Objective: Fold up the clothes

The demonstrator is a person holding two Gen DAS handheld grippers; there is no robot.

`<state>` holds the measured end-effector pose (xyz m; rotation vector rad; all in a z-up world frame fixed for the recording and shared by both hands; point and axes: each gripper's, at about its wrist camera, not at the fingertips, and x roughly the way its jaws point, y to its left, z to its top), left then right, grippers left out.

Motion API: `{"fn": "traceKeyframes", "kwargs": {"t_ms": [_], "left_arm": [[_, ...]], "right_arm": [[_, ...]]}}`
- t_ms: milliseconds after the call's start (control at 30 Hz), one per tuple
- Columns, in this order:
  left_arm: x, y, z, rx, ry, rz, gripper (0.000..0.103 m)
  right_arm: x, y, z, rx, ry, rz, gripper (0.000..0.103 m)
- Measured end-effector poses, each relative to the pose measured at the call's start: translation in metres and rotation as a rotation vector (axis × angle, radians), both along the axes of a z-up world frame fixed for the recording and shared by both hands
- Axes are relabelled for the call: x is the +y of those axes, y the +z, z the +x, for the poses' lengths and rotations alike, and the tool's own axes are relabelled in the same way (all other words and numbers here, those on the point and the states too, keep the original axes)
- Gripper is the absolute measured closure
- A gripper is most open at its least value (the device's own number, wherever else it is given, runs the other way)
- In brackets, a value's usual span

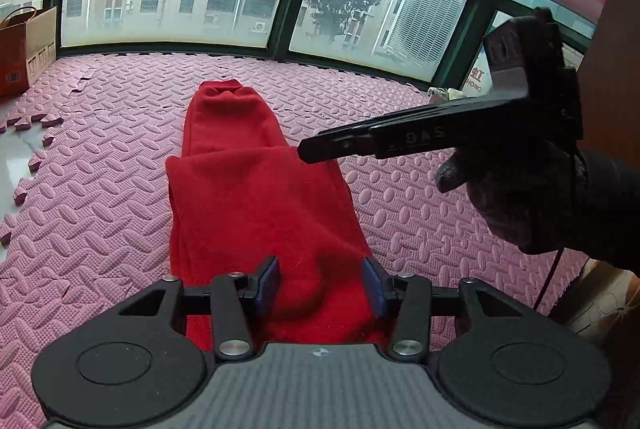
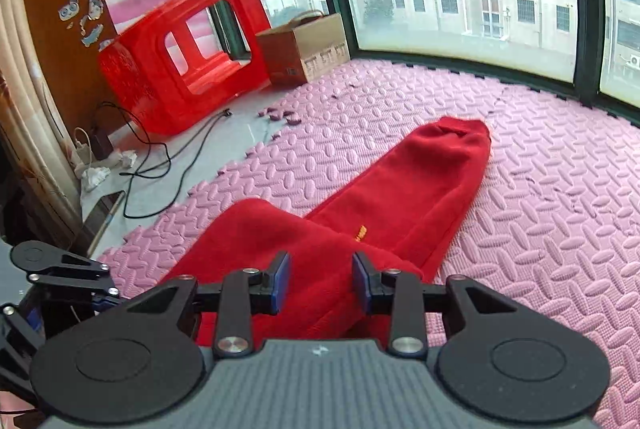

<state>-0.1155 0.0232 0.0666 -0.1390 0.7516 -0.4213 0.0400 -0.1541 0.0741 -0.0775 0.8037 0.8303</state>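
A long red fleece garment [image 1: 248,197] lies lengthwise on the pink foam mat [image 1: 100,149], its near part folded over itself. My left gripper [image 1: 322,281] hangs open just above the near end, with red cloth under the gap between its blue pads and nothing pressed. My right gripper [image 1: 306,151], held by a gloved hand [image 1: 512,197], reaches in from the right, its tip at the fold's right edge. In the right wrist view the right gripper [image 2: 320,279] is open over the folded red garment [image 2: 420,189], gripping nothing. The left gripper's black linkage [image 2: 60,267] shows at the left edge.
A cardboard box [image 2: 312,49] and a red plastic stool [image 2: 180,49] lying on its side stand by the window. Black cables [image 2: 160,157] and crumpled tissue [image 2: 96,175] lie on the bare floor left of the mat [image 2: 540,189]. A shoe [image 1: 608,297] sits at the right.
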Motion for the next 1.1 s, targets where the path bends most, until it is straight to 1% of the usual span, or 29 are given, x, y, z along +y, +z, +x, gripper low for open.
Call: {"fn": "traceKeyframes", "kwargs": {"t_ms": [67,133,200,300,367,433,467,533,600,667,700,800,833,867,933,1000,1067,1100], "left_arm": [[-0.002,-0.004,-0.001,0.006,-0.014,0.010,0.053],[0.000,-0.005,0.000,0.014,-0.017,0.002,0.053],[0.003,-0.005,0.003,0.021,-0.022,-0.011,0.053],[0.005,-0.003,0.004,0.026,-0.031,-0.024,0.053],[0.007,0.001,0.006,0.028,-0.033,-0.036,0.053],[0.013,0.012,0.009,0.013,-0.025,-0.053,0.053],[0.016,0.018,0.012,0.000,-0.017,-0.059,0.053],[0.025,0.030,0.023,-0.031,0.021,-0.063,0.053],[0.035,0.041,0.043,-0.057,0.088,-0.051,0.054],[0.044,0.043,0.070,-0.054,0.145,-0.024,0.055],[0.047,0.043,0.084,-0.048,0.170,-0.011,0.055],[0.055,0.033,0.132,0.014,0.198,0.043,0.055],[0.055,0.028,0.145,0.042,0.196,0.054,0.055],[0.055,0.022,0.157,0.071,0.192,0.064,0.055],[0.054,0.008,0.180,0.132,0.167,0.075,0.055],[0.050,-0.004,0.191,0.168,0.154,0.088,0.055],[0.047,-0.014,0.198,0.196,0.138,0.103,0.055],[0.046,-0.018,0.199,0.207,0.132,0.106,0.057]], "right_arm": [[-0.002,-0.015,0.004,0.019,-0.017,-0.044,0.070],[-0.008,-0.016,0.005,0.035,-0.011,-0.015,0.070],[-0.014,-0.011,0.009,0.054,-0.017,0.006,0.070],[-0.028,0.000,0.026,0.073,-0.081,0.064,0.070],[-0.033,-0.005,0.043,0.089,-0.138,0.050,0.071],[-0.036,-0.017,0.060,0.159,-0.173,0.045,0.072],[-0.037,-0.023,0.068,0.197,-0.183,0.049,0.075],[-0.038,-0.032,0.076,0.249,-0.188,0.061,0.077],[-0.037,-0.039,0.081,0.284,-0.185,0.075,0.078],[-0.036,-0.044,0.085,0.312,-0.180,0.076,0.080],[-0.035,-0.046,0.087,0.323,-0.177,0.073,0.083],[-0.034,-0.049,0.090,0.349,-0.168,0.067,0.089],[-0.034,-0.049,0.091,0.354,-0.166,0.068,0.091],[-0.035,-0.049,0.092,0.358,-0.163,0.068,0.097],[-0.036,-0.049,0.092,0.363,-0.160,0.066,0.099],[-0.037,-0.049,0.091,0.352,-0.156,0.059,0.100],[-0.040,-0.048,0.092,0.360,-0.152,0.070,0.100],[-0.040,-0.049,0.094,0.371,-0.155,0.081,0.100]]}}
